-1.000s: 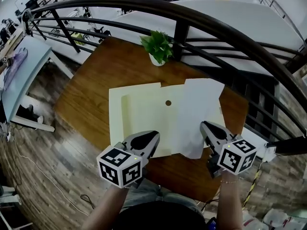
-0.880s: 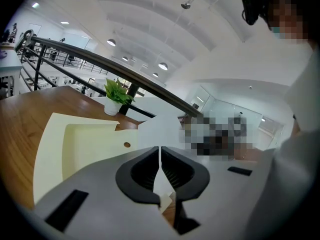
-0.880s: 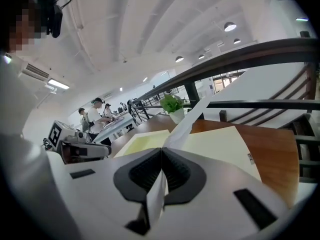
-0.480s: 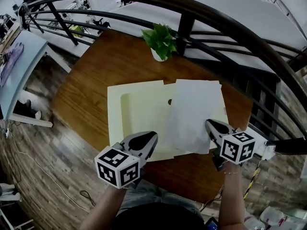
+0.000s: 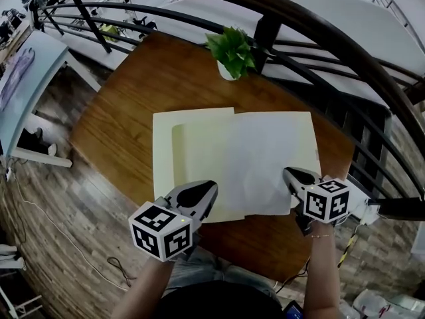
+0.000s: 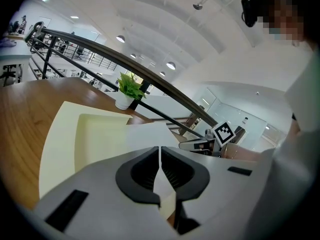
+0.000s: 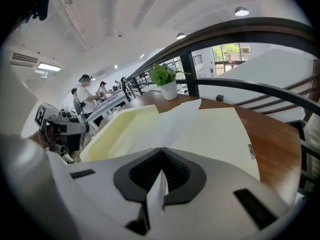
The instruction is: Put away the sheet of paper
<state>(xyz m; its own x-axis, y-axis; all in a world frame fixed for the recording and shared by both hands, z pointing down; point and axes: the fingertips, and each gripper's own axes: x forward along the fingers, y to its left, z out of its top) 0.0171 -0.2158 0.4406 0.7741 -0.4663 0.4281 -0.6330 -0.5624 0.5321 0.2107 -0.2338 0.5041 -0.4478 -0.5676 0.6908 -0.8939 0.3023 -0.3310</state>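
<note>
Inspected: my left hand-held gripper (image 5: 210, 187) and right hand-held gripper (image 5: 287, 173) have light grey moulded shells with black ribbed pads. Each carries a white cube (image 5: 164, 230) bearing black square markers. Thin bracelet (image 5: 320, 235) on my right wrist.

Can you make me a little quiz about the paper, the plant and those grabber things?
1. True or false: the right gripper is shut on the white sheet of paper.
2. Where does the potted plant stand? A) at the wooden table's far edge, by the railing; B) on the sheet of paper; C) on the floor.
3. Fill in: the sheet lies over a pale ____ folder.

Key: 1 true; 2 A; 3 yellow.
</note>
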